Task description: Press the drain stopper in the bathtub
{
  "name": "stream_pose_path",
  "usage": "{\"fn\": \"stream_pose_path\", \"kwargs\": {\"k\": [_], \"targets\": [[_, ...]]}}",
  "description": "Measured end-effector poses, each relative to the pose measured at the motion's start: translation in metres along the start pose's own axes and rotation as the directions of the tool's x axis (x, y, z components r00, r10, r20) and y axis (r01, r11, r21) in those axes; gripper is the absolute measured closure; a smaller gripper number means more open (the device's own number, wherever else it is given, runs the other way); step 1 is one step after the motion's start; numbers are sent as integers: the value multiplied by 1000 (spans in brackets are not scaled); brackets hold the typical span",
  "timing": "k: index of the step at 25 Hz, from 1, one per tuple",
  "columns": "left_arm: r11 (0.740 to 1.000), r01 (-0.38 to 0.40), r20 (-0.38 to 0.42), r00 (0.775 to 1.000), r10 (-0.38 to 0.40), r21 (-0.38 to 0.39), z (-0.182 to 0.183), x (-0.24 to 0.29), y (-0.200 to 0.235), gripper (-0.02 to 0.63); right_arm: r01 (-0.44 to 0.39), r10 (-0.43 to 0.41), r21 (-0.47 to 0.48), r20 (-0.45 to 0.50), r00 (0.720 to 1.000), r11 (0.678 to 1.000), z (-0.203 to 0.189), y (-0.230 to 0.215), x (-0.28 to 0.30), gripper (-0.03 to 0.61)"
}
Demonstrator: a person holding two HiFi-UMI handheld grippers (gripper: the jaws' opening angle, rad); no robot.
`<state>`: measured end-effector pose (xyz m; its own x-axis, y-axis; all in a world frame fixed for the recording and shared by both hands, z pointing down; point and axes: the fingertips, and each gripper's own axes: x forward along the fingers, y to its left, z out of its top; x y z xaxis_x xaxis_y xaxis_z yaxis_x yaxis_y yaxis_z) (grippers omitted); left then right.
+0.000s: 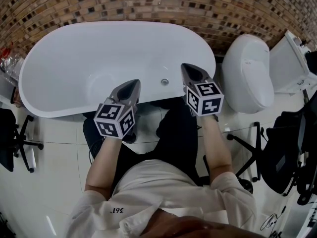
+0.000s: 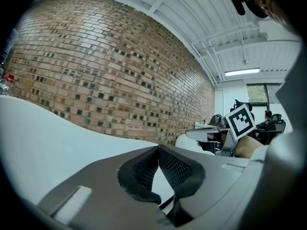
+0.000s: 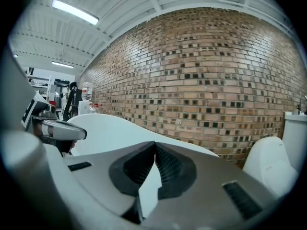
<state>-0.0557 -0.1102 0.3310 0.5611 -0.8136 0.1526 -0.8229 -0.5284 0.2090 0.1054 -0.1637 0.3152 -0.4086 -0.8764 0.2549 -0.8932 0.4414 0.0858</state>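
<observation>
The white oval bathtub (image 1: 99, 53) fills the upper half of the head view. A small round metal drain stopper (image 1: 165, 82) sits inside it near the front wall. My left gripper (image 1: 134, 84) hovers over the tub's front rim, just left of the stopper, shut with nothing in it. My right gripper (image 1: 186, 67) is held above the rim just right of the stopper, also shut and empty. In the left gripper view the jaws of the left gripper (image 2: 158, 149) meet at their tips; in the right gripper view so do those of the right gripper (image 3: 154, 144). Neither gripper view shows the stopper.
A brick mosaic wall (image 1: 148, 4) runs behind the tub. A white toilet (image 1: 250, 73) and its cistern (image 1: 292, 63) stand to the right. Black office chairs are at the left (image 1: 15, 138) and right (image 1: 290, 148). The person's legs are against the tub's front.
</observation>
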Motion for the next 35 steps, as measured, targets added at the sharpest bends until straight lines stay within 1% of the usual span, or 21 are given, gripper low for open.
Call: {"fn": "stream_pose_path", "kwargs": {"k": [5,12,22,35], "targets": [[1000,6,-3,1000,-6,4,-2,-2,-2,607,10,-10,0,12,1000,1000,-9,2,-7,571],[1000,-4,12,1000,4,23,1,-5,-5,607,2,-1,-12,29,1000,1000,-5,5,-10,571],[1000,6,9,1000,-7,6,-2,-7,-6,607,24,-24,-3,57,998,1000,-1,1,-13,568],[1000,7,9,1000,-7,2,-6,-10,-6,607,11,-10,-14,53,999,1000,-2,6,-13,566]]}}
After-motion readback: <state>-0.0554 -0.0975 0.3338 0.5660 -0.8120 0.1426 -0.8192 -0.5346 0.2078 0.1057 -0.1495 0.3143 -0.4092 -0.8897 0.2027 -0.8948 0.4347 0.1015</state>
